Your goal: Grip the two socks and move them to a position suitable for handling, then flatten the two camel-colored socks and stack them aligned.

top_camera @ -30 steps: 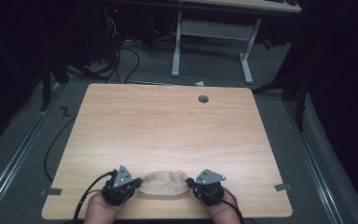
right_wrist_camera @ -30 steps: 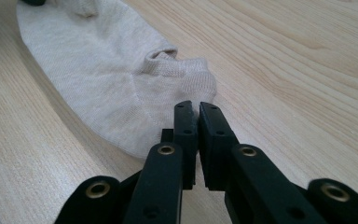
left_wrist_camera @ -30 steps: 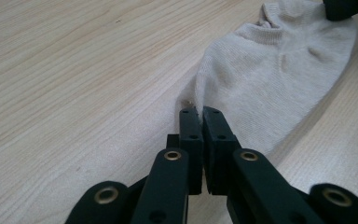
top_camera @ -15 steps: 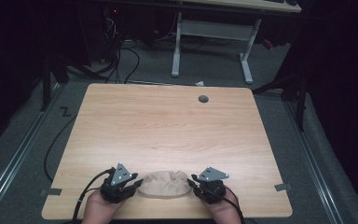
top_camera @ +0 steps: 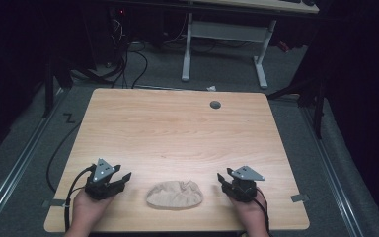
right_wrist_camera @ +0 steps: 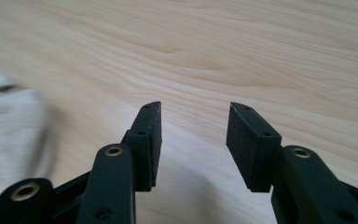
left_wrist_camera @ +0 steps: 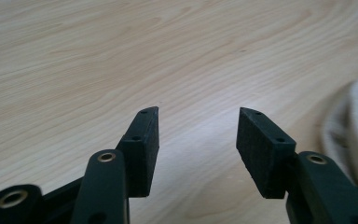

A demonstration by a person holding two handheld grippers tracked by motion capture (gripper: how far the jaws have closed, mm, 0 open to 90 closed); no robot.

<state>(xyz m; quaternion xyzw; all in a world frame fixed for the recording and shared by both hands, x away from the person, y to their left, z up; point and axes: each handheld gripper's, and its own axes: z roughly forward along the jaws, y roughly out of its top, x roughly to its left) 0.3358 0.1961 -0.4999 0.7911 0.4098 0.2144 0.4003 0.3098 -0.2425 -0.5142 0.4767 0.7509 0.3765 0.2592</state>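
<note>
A crumpled beige cloth lies on the wooden table near its front edge, between the two hands. My left gripper sits to the cloth's left, apart from it, open with nothing between its jaws, which have just been opening. In the left gripper view the left gripper stands over bare wood, with the cloth at the right edge. My right gripper rests to the cloth's right, also open and empty after its jaws have just been opening. The right gripper view shows the right gripper over wood and the cloth at left.
A round grey grommet sits near the table's far edge. Behind the table stand a white desk frame and cables on the dark floor. The table's front edge lies just below the hands.
Both grippers have let go of the cloth and moved apart, the left one leftward, the right one rightward. Their jaws have opened. The cloth now lies free and more bunched.
</note>
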